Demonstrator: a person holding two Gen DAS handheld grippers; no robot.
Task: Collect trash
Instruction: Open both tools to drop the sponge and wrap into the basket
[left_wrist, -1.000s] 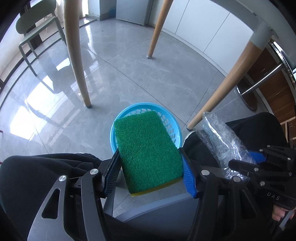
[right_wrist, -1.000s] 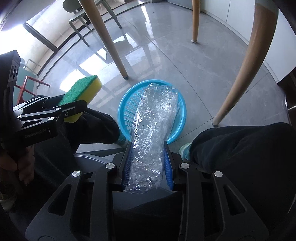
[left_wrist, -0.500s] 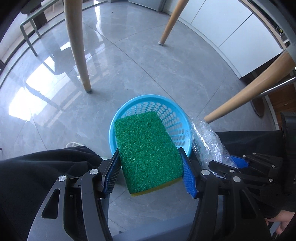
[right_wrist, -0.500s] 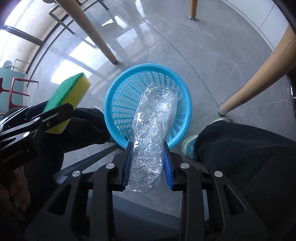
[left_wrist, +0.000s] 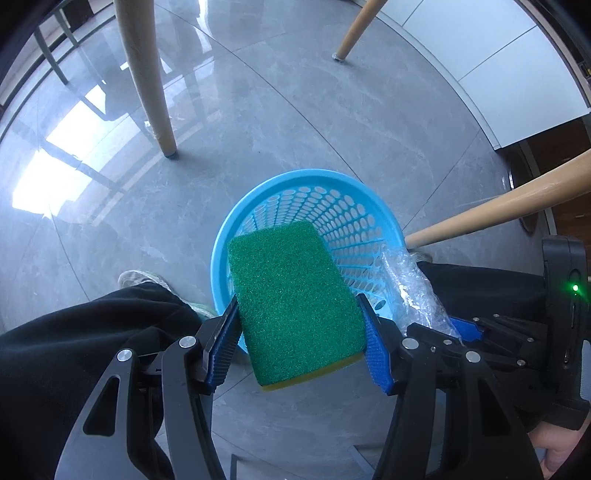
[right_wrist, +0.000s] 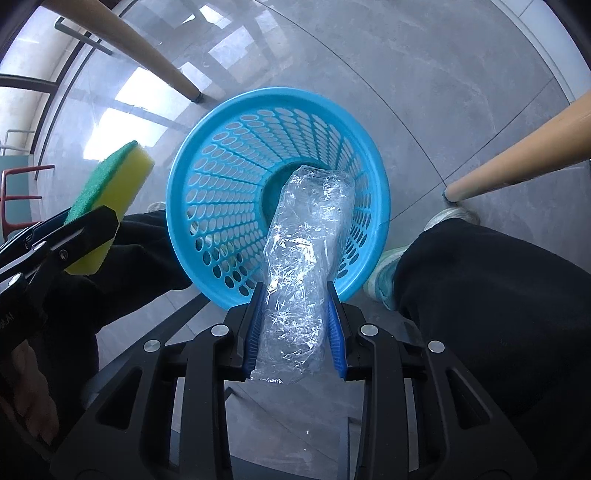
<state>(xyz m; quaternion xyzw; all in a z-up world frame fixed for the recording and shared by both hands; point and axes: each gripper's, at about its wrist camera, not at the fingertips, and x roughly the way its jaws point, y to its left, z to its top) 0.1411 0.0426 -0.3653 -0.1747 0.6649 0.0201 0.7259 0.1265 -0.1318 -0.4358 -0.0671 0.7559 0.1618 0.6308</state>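
A blue perforated plastic basket (left_wrist: 362, 192) stands on the grey floor; it also shows in the right wrist view (right_wrist: 207, 177). My left gripper (left_wrist: 299, 325) is shut on a green and yellow sponge (left_wrist: 291, 295), held above the basket's near rim. The sponge also shows in the right wrist view (right_wrist: 110, 192). My right gripper (right_wrist: 295, 325) is shut on a crumpled clear plastic wrapper (right_wrist: 306, 251), whose far end reaches over the basket's mouth. The wrapper also shows in the left wrist view (left_wrist: 410, 288), right of the sponge.
Wooden table legs stand around the basket: one at the back left (left_wrist: 147, 74), one at the back (left_wrist: 354, 33), one slanting at the right (left_wrist: 498, 210). The person's black-trousered legs (right_wrist: 480, 288) and shoes (left_wrist: 140, 277) flank the basket.
Both grippers have moved forward and tilted down over the basket. The basket's inside now shows fully in the right wrist view. Both holds are unchanged.
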